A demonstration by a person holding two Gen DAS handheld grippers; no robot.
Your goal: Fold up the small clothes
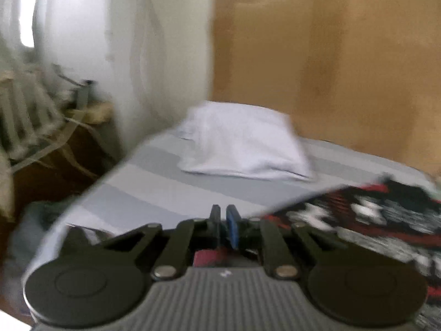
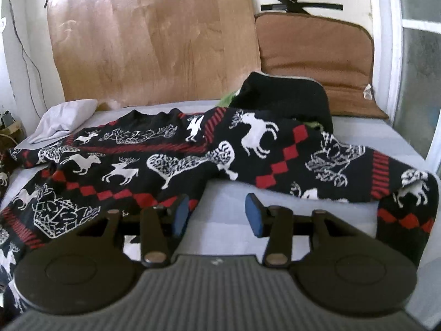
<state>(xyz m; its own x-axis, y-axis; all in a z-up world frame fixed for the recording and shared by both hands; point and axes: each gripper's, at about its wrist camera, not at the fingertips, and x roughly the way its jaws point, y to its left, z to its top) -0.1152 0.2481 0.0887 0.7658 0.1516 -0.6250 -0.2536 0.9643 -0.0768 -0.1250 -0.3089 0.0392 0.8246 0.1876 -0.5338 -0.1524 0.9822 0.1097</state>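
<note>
Pretty blurry shot from the left wrist cam. The left gripper (image 1: 223, 222) sits at 6 o'clock with its jaws pressed together; can't tell if anything's pinched between them. Under it there's a grey striped sheet (image 1: 154, 184). Just past centre, a folded white cloth (image 1: 242, 146) lies on the sheet. Toward 4 o'clock is the black, red and white patterned sweater (image 1: 366, 218). A brown board (image 1: 330, 55) fills 1 to 2 o'clock, and a white wall (image 1: 115, 41) sits around 11

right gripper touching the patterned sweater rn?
Apart. Right wrist view: the right gripper has its jaws open over bare grey sheet, with the patterned sweater lying just beyond its fingertips.
</note>
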